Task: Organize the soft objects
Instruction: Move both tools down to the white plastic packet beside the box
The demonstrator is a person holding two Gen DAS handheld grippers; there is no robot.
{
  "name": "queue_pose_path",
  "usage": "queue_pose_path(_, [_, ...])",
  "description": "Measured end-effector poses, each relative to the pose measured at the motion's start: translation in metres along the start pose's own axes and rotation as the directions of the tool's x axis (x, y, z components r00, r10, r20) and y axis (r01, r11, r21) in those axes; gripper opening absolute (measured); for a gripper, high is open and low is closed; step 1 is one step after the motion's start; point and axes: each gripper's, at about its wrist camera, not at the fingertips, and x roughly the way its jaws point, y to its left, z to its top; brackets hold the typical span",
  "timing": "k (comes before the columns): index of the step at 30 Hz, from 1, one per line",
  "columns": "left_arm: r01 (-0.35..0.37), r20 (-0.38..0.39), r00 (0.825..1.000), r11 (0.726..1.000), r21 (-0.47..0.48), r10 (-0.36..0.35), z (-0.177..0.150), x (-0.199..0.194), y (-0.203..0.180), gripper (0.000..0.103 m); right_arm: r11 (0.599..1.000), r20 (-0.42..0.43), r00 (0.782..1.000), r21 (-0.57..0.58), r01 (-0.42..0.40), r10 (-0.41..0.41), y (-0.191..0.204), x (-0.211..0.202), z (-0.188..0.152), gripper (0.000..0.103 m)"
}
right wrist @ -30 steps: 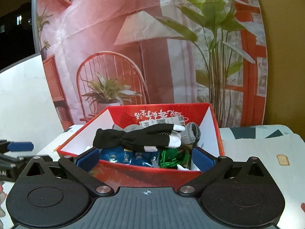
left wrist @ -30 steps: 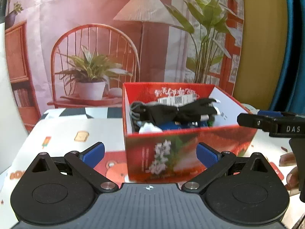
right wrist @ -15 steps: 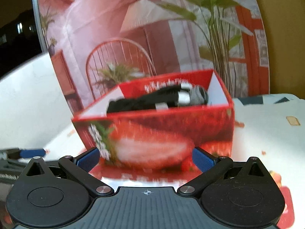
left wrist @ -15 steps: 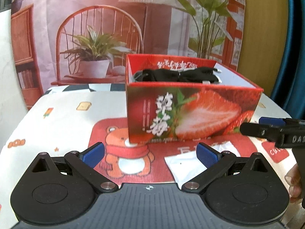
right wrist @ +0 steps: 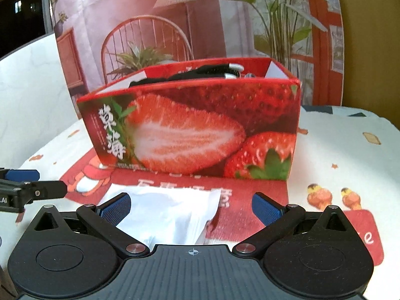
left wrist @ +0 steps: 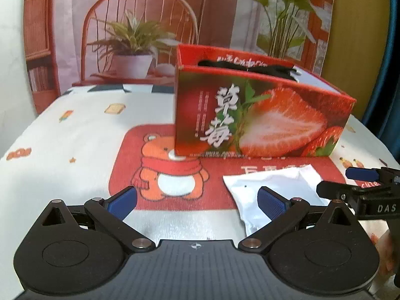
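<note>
White pouch lies between the open right hand-held gripper's fingers.

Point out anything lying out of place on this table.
One white packet lies crumpled on the red bear mat in front of the strawberry box, outside it, while black fabric already sits in the box. Both grippers are open.

Behind the table you see a printed backdrop showing a wooden chair, a potted plant and a lamp, while a cartoon bear tablecloth covers the tabletop.
</note>
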Motion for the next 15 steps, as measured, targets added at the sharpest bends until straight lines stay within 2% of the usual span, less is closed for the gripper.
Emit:
queue_pose_path(9, [-0.004,-0.025,1.0,1.0,-0.001,0.004,-0.007,0.007,0.002,0.103,0.999,-0.016,1.0,-0.037,0.009,-0.01,0.004,0.001,-0.015,0.103])
queue_pose_path(15, [-0.009,-0.038,0.999,1.0,-0.016,0.009,-0.009,0.011,0.007,0.103,0.994,-0.026,1.0,-0.11,-0.01,0.007,0.015,0.003,-0.018,0.103])
